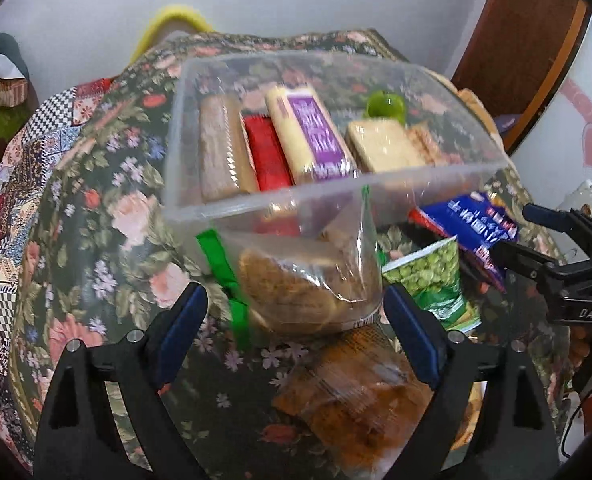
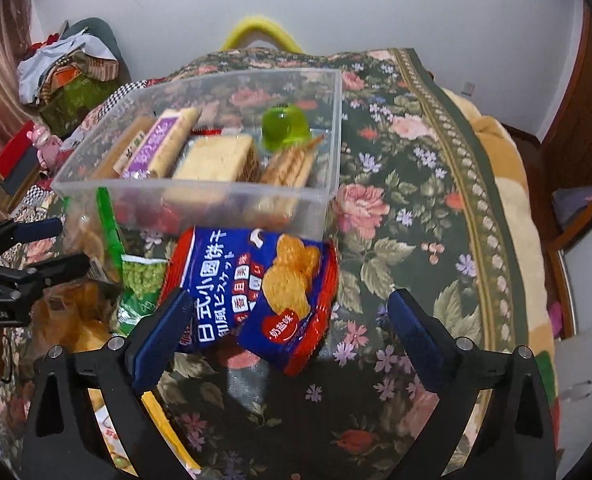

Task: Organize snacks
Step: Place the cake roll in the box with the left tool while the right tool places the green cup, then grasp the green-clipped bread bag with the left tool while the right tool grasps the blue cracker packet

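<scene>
Bare floral cloth (image 2: 407, 216) runs along the worktop's right edge, beside the clear bin (image 2: 337, 128), leaving open passage there. Near the front edge, the blue biscuit bag (image 2: 252, 292), green pea packet (image 2: 140, 284) and clear cookie bag (image 1: 307, 280) crowd against the bin's near wall.

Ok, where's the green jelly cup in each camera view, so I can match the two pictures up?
Left wrist view: the green jelly cup sits at upper right, inside the clear plastic bin, near its far right corner, behind the pale cracker packs.
Right wrist view: the green jelly cup sits just above centre, in the clear plastic bin, toward its right wall.
Shared landmark: the purple-labelled biscuit pack lying in the bin, left of the cup.
</scene>
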Tool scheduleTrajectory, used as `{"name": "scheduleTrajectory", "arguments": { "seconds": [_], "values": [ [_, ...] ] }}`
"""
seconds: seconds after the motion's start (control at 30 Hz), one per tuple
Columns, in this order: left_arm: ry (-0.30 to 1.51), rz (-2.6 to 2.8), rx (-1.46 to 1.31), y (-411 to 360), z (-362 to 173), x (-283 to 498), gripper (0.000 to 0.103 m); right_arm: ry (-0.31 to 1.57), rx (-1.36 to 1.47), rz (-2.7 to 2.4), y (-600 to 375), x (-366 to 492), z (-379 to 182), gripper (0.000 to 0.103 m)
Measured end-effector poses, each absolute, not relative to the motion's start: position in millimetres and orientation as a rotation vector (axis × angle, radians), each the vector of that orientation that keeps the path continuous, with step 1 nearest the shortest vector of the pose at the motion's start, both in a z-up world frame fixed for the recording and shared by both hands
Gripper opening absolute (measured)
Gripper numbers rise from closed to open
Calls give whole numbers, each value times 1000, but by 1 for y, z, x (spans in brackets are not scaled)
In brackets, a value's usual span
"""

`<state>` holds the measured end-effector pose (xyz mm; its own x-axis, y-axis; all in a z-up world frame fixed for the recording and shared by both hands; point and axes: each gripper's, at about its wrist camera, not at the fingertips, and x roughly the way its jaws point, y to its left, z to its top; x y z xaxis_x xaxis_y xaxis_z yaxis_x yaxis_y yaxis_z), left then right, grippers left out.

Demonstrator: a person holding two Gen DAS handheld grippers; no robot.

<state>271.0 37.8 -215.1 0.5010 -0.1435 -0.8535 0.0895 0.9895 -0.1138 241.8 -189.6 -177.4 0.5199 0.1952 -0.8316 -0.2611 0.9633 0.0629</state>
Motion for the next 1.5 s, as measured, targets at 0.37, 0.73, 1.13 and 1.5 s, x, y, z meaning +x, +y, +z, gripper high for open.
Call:
{"name": "scheduleTrajectory", "arguments": {
  "seconds": [0.37, 0.73, 1.13, 1.5],
  "values": [
    [1071, -150, -133, 35, -241, 290, 92, 1034, -5, 332, -179, 256, -196, 95],
    [1003, -166, -147, 40, -229, 275, 78, 991, 31, 369, -177, 241, -189, 55],
    [919, -145, -128, 46, -189, 237, 75, 909, -22, 355, -181, 223, -160, 43],
    [805, -126, -114, 44, -141, 227, 75, 801, 27, 359, -189, 222, -119, 43]
  ]
}}
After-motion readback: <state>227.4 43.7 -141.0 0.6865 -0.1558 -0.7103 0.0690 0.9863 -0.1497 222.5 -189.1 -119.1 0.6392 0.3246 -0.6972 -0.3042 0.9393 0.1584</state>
